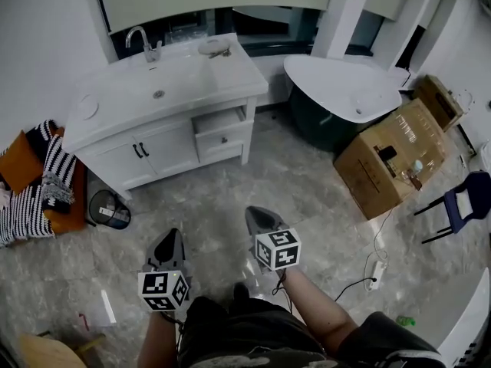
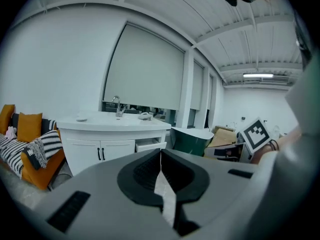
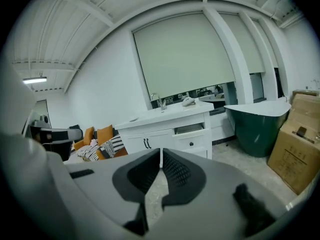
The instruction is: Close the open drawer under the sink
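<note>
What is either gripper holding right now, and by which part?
Nothing is held: the left gripper and right gripper both have jaws together and empty, short of the open drawer.

The sofa [image 1: 65,217] with the striped cushions [image 1: 54,167] runs off the left edge of the head view, and the blue chair [image 1: 465,202] is cut by the right edge. The person [image 1: 245,334] goes out at the bottom — only arms and lap show. What lies inside the open drawer [image 1: 220,126] is too small to tell, and so is the small thing [image 1: 213,47] by the tap [image 1: 143,41]. In the left gripper view the left gripper [image 2: 161,153] hides the bottom of the white cabinet [image 2: 100,151]
</note>
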Demonstrator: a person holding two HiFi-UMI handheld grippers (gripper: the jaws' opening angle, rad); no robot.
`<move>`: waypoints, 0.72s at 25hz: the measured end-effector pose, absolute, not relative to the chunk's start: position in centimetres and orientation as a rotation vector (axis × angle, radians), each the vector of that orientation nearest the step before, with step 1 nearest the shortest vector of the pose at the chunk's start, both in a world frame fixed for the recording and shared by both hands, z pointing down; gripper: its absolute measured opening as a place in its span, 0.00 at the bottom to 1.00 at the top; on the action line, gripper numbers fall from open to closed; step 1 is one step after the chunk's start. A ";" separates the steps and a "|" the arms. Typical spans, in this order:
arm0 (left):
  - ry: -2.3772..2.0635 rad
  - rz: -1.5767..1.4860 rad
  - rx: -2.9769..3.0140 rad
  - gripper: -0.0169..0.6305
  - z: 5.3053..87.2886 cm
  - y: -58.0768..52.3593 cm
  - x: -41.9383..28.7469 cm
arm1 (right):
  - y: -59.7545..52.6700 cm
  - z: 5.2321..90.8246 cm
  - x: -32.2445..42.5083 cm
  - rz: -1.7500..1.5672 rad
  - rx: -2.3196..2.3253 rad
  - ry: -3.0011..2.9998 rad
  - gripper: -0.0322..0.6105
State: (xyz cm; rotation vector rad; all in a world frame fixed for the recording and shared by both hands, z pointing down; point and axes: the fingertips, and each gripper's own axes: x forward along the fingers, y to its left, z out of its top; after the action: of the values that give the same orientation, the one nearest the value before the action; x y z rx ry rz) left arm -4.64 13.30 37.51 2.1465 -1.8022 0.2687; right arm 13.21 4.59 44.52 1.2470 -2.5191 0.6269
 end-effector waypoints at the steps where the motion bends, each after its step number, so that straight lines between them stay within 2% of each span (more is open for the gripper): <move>1: -1.802 0.284 2.148 0.05 37.8 13.0 -4.6 | 4.2 44.8 13.3 0.638 1.253 -2.511 0.10; 10: -1.747 0.273 2.135 0.05 40.5 7.8 -5.8 | 0.1 47.4 12.4 0.689 1.293 -2.447 0.10; 18: -1.663 0.275 2.155 0.05 43.6 -1.9 -8.2 | -8.4 49.1 11.0 0.720 1.419 -2.410 0.10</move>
State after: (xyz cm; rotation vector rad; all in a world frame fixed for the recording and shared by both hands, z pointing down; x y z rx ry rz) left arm -8.25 -1.86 43.59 2.1547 -1.6631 0.2749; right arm 10.99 -8.36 49.06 1.4190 -2.4097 0.7203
